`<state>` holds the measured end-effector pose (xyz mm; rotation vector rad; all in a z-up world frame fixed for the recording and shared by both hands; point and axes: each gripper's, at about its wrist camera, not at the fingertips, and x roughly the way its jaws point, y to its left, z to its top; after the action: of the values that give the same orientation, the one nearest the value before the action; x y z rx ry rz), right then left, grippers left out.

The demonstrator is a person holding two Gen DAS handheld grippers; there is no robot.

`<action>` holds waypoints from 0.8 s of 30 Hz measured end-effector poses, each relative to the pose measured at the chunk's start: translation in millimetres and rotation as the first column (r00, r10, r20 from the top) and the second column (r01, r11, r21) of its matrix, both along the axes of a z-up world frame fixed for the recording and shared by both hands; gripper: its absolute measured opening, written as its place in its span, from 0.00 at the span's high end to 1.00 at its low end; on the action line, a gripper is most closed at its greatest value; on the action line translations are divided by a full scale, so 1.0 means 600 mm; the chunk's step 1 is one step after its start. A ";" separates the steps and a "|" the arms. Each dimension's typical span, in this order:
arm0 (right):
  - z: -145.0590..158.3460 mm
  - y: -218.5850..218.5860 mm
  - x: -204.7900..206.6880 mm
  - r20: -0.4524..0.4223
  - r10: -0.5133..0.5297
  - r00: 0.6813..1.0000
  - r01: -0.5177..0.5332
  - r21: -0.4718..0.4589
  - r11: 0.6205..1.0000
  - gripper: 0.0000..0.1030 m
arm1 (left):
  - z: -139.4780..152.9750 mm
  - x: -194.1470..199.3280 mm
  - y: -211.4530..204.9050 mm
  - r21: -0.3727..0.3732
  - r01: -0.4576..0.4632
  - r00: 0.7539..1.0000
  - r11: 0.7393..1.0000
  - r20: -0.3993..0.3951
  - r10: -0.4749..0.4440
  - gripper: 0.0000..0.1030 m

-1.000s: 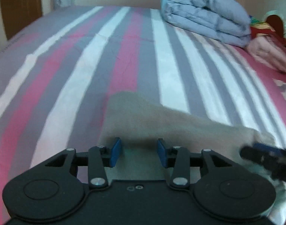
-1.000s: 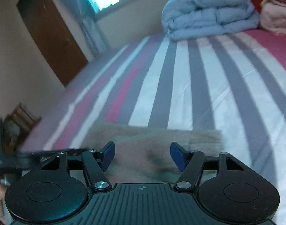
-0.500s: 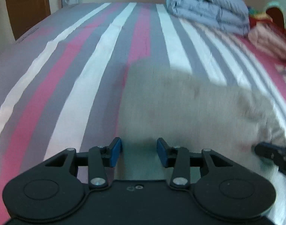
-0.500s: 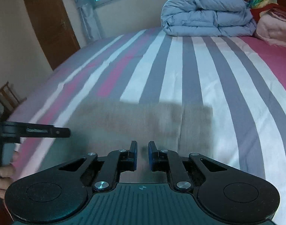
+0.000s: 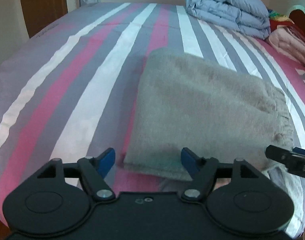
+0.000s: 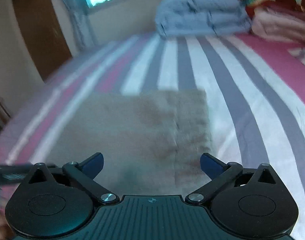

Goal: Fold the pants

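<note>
The pants [image 5: 208, 108] are laid as a grey folded rectangle on the striped bedsheet [image 5: 76, 92]. In the left wrist view they spread from centre toward 2 o'clock, with the gathered waistband edge at about 3 o'clock. In the right wrist view, which is blurred, the same rectangle is seen at centre.

The left gripper [image 5: 148, 159] is held with its jaws partly apart. They have just been opening, and the near folded edge lies between them, but the pads are not seen pressing on it. The right gripper [image 6: 151, 163] is spread wide, its jaws likewise just opened, and nothing is clamped. This release is judged to let the fresh fold settle flat.

A folded blue duvet [image 5: 228, 10] and pink bedding [image 5: 290, 44] are kept well apart at 1 to 2 o'clock, so the working area is left free.
</note>
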<state>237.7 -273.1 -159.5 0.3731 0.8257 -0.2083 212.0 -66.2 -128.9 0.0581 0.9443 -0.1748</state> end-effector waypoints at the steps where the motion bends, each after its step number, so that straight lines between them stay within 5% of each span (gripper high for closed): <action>1: -0.008 -0.001 0.000 -0.024 -0.013 1.000 0.012 -0.024 1.000 0.01 | 0.001 -0.002 0.000 0.004 -0.004 1.000 1.000 0.000 0.004 0.37; 2: -0.011 -0.001 -0.001 -0.054 -0.035 0.998 0.032 -0.051 0.998 0.01 | 0.004 -0.006 0.001 0.002 -0.005 1.000 1.000 0.001 0.005 0.37; 6: 0.010 -0.028 -0.039 -0.030 -0.139 0.990 0.142 0.174 0.974 0.01 | 0.030 -0.032 0.002 -0.002 0.014 0.999 1.000 0.032 -0.014 0.36; 11: 0.072 -0.003 -0.064 0.044 -0.096 0.994 0.091 0.103 0.991 0.00 | 0.061 -0.068 -0.002 0.024 0.028 0.997 0.999 0.076 -0.030 0.33; 17: 0.118 0.030 -0.099 0.070 -0.065 0.995 0.056 0.130 0.990 0.00 | 0.108 -0.127 0.006 0.055 0.030 0.993 0.998 0.115 -0.036 0.31; 24: 0.201 0.086 -0.212 0.210 -0.010 0.978 -0.011 0.100 0.995 0.00 | 0.197 -0.264 0.029 0.070 0.043 0.960 0.997 0.275 -0.060 0.11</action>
<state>110.7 -221.2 -39.1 0.4808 0.6285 -0.1240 53.5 -48.6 -10.5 0.1617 0.6688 -0.1797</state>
